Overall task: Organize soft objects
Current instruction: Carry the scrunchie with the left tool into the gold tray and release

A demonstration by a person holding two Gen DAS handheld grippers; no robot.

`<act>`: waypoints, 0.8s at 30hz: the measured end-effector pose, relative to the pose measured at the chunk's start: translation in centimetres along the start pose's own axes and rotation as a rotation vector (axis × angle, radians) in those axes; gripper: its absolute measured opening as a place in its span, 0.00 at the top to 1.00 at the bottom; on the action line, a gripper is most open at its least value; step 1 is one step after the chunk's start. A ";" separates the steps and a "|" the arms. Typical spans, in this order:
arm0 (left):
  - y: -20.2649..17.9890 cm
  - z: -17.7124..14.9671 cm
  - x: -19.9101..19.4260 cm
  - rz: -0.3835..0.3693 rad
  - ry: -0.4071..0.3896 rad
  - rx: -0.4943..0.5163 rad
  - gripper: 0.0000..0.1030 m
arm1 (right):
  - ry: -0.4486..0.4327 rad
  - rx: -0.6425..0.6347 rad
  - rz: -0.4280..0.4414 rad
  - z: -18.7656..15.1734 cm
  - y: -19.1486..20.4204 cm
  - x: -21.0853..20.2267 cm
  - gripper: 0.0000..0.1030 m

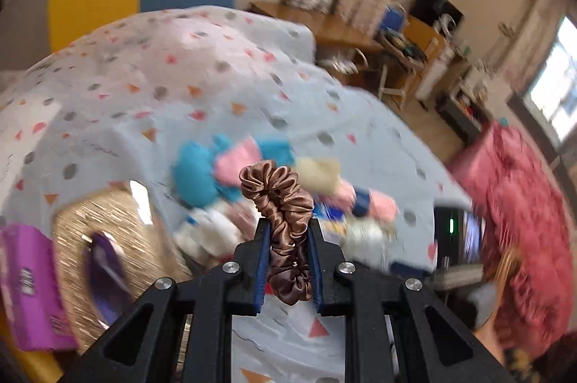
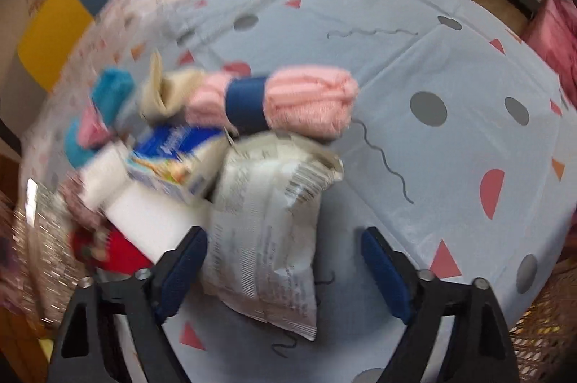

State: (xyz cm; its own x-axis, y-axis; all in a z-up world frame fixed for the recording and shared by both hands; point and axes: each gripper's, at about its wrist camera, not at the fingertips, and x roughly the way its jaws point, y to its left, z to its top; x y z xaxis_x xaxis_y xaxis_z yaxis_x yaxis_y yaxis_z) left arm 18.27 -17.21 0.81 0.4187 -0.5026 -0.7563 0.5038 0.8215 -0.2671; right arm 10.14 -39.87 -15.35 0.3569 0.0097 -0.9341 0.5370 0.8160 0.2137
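My left gripper (image 1: 288, 238) pinches a brown scrunchie (image 1: 285, 220) at the frame's lower centre, above the bed (image 1: 216, 76). My right gripper (image 2: 285, 260) is spread — a white packet (image 2: 267, 220) lies between its fingers, low in the frame, the right one clear of it.

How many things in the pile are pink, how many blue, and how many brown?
Pink: 2, the banded roll and a small pink piece.
Blue: 2, fluffy pieces and.
Brown: 1, the scrunchie, clamped in the left fingers, off the pile.
Total: 5. Blur may hide more.
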 end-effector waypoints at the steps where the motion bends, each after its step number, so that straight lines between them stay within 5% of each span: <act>1: 0.9 0.7 -0.8 0.012 -0.020 -0.014 0.81 | -0.011 -0.017 0.000 -0.1 0.2 -0.2 0.24; 2: 1.8 1.4 -1.7 0.031 -0.044 -0.025 0.81 | -0.016 -0.030 0.006 -0.3 0.4 -0.2 0.34; 11: 14.5 2.7 -10.5 0.229 -0.192 -0.186 0.81 | -0.015 -0.056 0.016 -0.5 0.8 -0.1 0.36; 17: 24.2 -2.8 -15.0 0.356 -0.225 -0.366 0.81 | -0.021 -0.059 0.013 -0.4 0.7 -0.3 0.36; 24: 30.6 -11.6 -12.3 0.392 -0.104 -0.553 0.81 | -0.031 -0.073 -0.001 -0.6 1.2 -0.3 0.36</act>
State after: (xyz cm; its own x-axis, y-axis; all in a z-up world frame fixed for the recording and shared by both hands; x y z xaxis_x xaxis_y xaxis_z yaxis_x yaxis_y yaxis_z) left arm 19.78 17.26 -4.99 0.5762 -0.1402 -0.8052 -0.1481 0.9510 -0.2715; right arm 10.21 -38.51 -14.96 0.3807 -0.0077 -0.9247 0.4802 0.8562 0.1906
